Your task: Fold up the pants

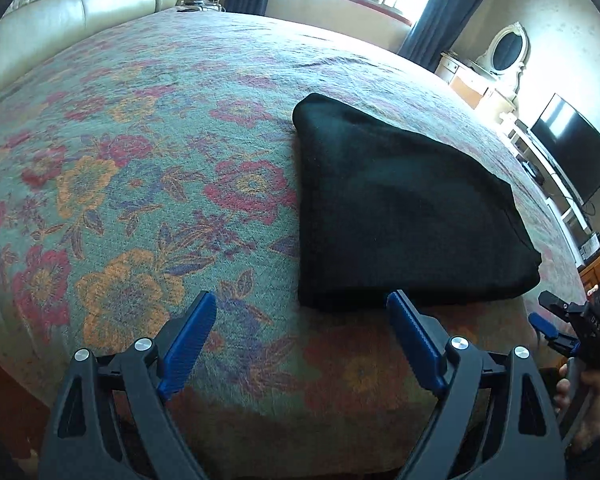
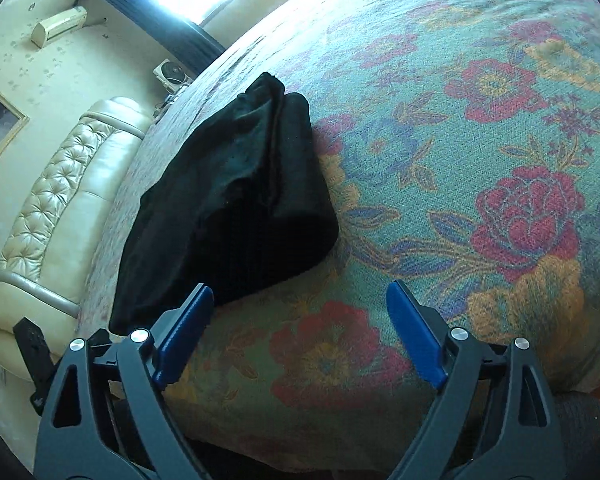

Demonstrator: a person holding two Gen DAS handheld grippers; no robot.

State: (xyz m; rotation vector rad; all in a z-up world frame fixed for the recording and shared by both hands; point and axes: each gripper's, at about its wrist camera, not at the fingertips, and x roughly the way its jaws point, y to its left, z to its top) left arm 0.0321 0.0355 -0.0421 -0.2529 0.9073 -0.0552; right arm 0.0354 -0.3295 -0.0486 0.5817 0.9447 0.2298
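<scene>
Now we have the black, soft knit pants (image 1: 404,208) lying folded into a thick, squarish bundle on the green bedspread with red and orange woven flowers (image 1: 140,184). Our left gripper (image 1: 300,320) is spread wide with nothing between its blue ribbed fingers (image 1: 188,336); the bundle sits just ahead and to the right of it, the near edge right at the tip of the right-hand finger, though we cannot tell whether they touch. Off to its right we see the right gripper (image 1: 548,326) low at the edge of the bed.

From the right wrist view, our right gripper (image 2: 300,308) is likewise wide apart and holding nothing. The pants (image 2: 236,208) lie ahead and to its left, their near corner close by the left-hand fingertip. Beyond the bundle, further left, runs the cream tufted leather headboard (image 2: 60,208).
</scene>
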